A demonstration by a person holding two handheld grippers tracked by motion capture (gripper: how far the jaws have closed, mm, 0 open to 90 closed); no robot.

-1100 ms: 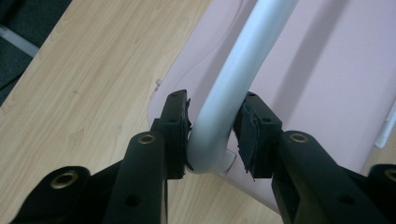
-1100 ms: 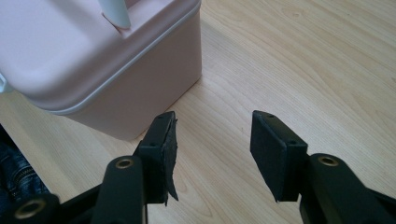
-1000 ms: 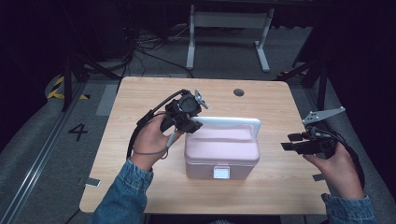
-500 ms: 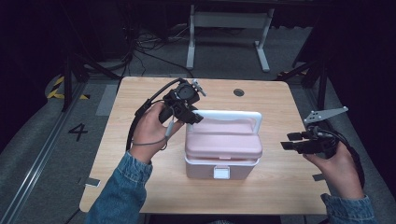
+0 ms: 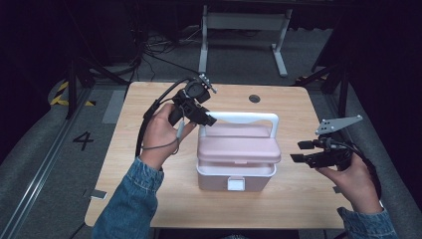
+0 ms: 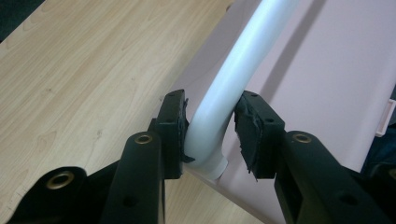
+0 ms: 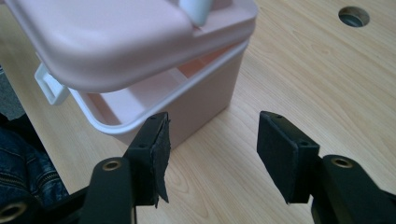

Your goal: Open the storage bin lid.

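Light wood worktop (image 5: pixel 149 199) with a round cable hole (image 5: pixel 255 98) near the far edge, sitting in a pretty dark room. Grey floor around it, a "4" marked on the floor (image 5: pixel 82 140) at the left, some yellow-black tape further back, and a white metal frame (image 5: pixel 244 22) behind the worktop with cables lying about.

The pink box (image 5: pixel 236 167) sits roughly mid-worktop, white latch facing the person. Its lid (image 5: pixel 239 147) is tipped up off the base; the right gripper view shows the gap and the compartments inside. The white handle (image 5: pixel 244 118) stands up over the lid.

Left claw (image 5: pixel 208 119) is at the handle's left end, right where it bends down into the lid. In the left gripper view one pad presses against the bend and the other looks just off it, so the handle sits between narrow jaws that have just been easing open a bit.

Right claw (image 5: pixel 301 152) hangs just off the box's right side, well apart from the left one. Its jaws have just opened further and stand wide, nothing between them, aimed at the box's corner.
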